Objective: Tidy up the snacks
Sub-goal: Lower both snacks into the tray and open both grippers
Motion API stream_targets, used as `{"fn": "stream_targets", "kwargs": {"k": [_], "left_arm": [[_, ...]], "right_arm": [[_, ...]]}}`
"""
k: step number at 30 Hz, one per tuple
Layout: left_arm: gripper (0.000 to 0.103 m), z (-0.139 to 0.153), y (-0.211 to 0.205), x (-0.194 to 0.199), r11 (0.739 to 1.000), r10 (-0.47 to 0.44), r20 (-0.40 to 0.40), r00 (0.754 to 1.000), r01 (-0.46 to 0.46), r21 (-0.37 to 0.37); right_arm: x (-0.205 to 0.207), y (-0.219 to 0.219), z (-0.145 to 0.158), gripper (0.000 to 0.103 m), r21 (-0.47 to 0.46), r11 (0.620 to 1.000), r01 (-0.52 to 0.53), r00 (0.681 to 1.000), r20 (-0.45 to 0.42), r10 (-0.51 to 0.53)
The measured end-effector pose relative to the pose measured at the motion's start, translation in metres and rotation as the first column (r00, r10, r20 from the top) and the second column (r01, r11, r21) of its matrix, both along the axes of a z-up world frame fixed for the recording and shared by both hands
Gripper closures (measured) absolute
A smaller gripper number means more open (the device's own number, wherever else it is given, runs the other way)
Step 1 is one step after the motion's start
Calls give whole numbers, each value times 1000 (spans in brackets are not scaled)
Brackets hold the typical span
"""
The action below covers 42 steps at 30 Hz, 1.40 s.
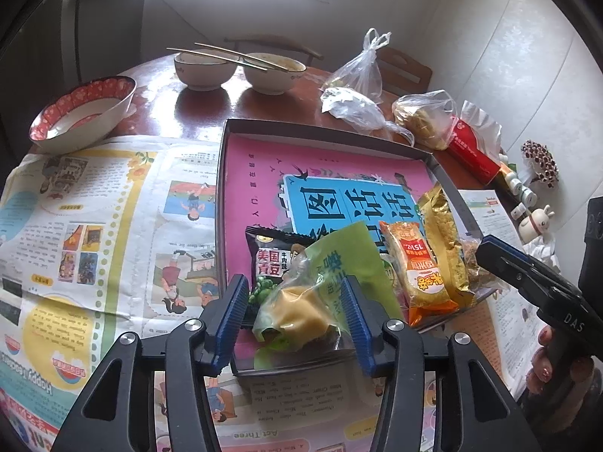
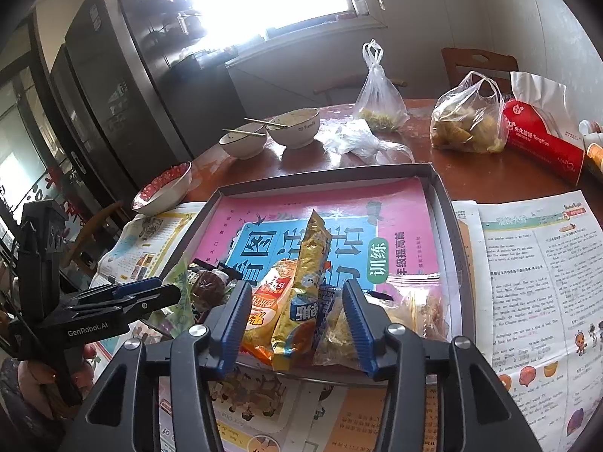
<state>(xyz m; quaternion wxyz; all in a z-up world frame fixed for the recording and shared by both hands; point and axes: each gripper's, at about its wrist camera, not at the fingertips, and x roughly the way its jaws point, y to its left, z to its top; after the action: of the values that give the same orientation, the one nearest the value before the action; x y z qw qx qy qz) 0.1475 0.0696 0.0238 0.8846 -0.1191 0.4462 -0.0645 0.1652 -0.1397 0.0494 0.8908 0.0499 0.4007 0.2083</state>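
Note:
A shallow dark tray [image 1: 221, 188] [image 2: 445, 207] lined with a pink book cover holds several snack packets at its near end. My left gripper [image 1: 294, 281] is open over the near rim. A green-and-clear packet with a yellow cake [image 1: 301, 310] lies between its fingers, beside a dark pea packet [image 1: 268, 260]. My right gripper [image 2: 297, 285] is also open, straddling an orange packet [image 2: 264, 303] and a gold packet [image 2: 309, 260] that lie loose in the tray. A clear bag of snacks [image 2: 414, 310] sits just right of it. Each gripper shows at the other view's edge.
Newspaper [image 1: 94, 226] covers the near table. Behind the tray stand two white bowls with chopsticks [image 1: 241, 66], a red-patterned bowl [image 1: 81, 113], tied plastic bags [image 2: 467, 120] and a red tissue pack [image 2: 542, 143]. Small figurines [image 1: 535, 218] line the right wall.

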Motion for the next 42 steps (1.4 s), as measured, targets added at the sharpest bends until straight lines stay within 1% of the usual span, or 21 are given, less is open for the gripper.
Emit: {"fn": "stream_targets", "kwargs": {"k": [7, 13, 14, 15, 17, 25, 26, 27, 28, 32, 38, 42], "left_arm": [[46, 2, 1, -1, 1000, 7, 9, 1000, -7, 5], [45, 6, 1, -3, 1000, 10, 22, 1000, -10, 7], [44, 6, 1, -4, 1000, 10, 24, 1000, -10, 8], [38, 7, 1, -4, 1000, 10, 26, 1000, -11, 9], [35, 8, 1, -6, 1000, 12, 31, 999, -12, 10], [32, 14, -2, -12, 1000, 14, 59, 998, -15, 25], [31, 15, -3, -14, 1000, 13, 65, 998, -15, 28], [27, 16, -3, -14, 999, 12, 68, 998, -14, 30], [26, 17, -4, -16, 999, 11, 73, 997, -13, 32], [25, 22, -9, -21, 999, 5, 93, 996, -8, 36], [24, 23, -16, -31, 999, 1, 101, 995, -5, 41], [24, 20, -21, -41, 999, 0, 101, 995, -5, 45]], "right_arm": [[-1, 0, 1, 50, -2, 1000, 3, 1000, 7, -3], [-3, -1, 3, 44, -7, 1000, 11, 1000, 20, -11], [-4, -1, 3, 43, -9, 1000, 12, 1000, 22, -12], [-4, -1, 4, 41, -12, 1000, 14, 1000, 25, -14], [-5, 0, 5, 39, -19, 1000, 18, 999, 34, -17], [-11, -3, 9, 33, -27, 999, 35, 998, 56, -33], [-13, -4, 10, 33, -28, 999, 37, 997, 62, -35], [-14, -4, 11, 31, -29, 999, 39, 997, 66, -37], [-14, -4, 12, 31, -30, 999, 43, 997, 69, -41], [-19, -7, 15, 28, -31, 998, 56, 995, 88, -53], [-32, -10, 20, 23, -55, 996, 70, 990, 130, -63], [-41, -11, 19, 20, -62, 996, 70, 989, 131, -61]]}}
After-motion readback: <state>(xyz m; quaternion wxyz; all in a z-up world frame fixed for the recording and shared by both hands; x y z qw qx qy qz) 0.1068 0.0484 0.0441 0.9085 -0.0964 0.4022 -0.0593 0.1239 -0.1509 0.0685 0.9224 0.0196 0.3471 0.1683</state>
